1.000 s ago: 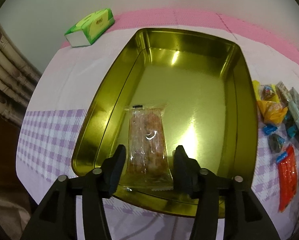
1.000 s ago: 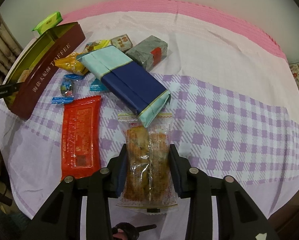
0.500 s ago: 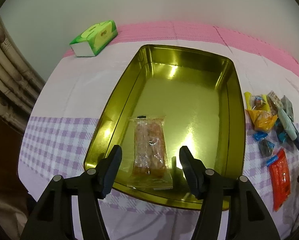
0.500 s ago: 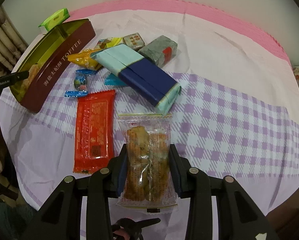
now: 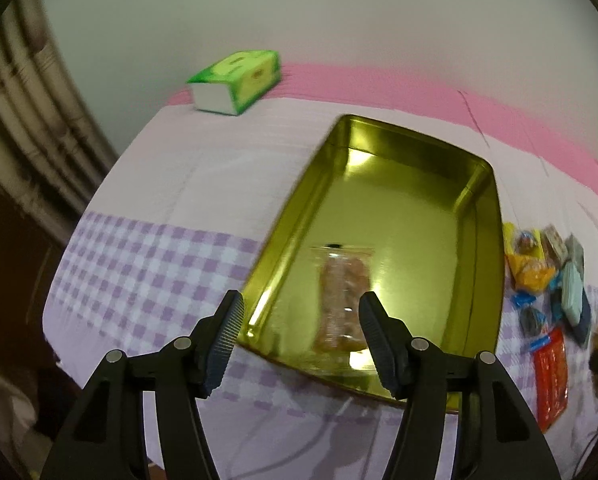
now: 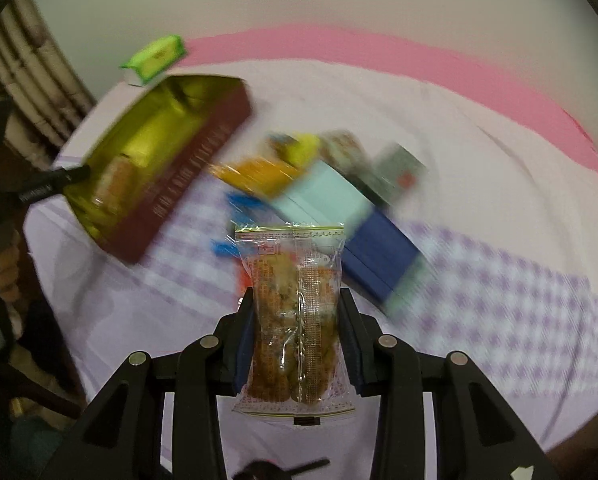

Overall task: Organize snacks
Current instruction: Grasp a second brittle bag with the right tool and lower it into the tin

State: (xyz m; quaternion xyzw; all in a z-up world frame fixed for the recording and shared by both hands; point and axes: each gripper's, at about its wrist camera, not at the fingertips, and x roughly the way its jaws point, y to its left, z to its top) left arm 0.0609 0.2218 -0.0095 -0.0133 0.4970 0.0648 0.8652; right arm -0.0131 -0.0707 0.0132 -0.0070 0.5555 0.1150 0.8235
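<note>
My right hand-held gripper point(image 6: 297, 330) is clamped on a clear snack packet point(image 6: 293, 316), pads biting its lower half, top seal sticking up free, w/ the packet carried above the table point(image 6: 499, 300) near its front edge. Left hand-held gripper point(image 5: 299, 336) is spread wide w/ nothing in it, hovering by the near end of the gold tin point(image 5: 395, 216), which sits toward the table's left side; one packet point(image 5: 343, 300) already lies flat inside, close to the tin's near wall. Risks as I see them: the right view is badly smeared, so I'm prob swinging fast, and the film wrapper is slick, so it could slide out of the pads before I reach the tin. Tin wall is raised, so coming in low could catch the packet on the rim and shove the tin along the cloth. My left gripper's near that same end, so the two could bump if I don't clear it. The loose pile point(image 6: 323, 184) of snacks beside the tin could get knocked too.
</note>
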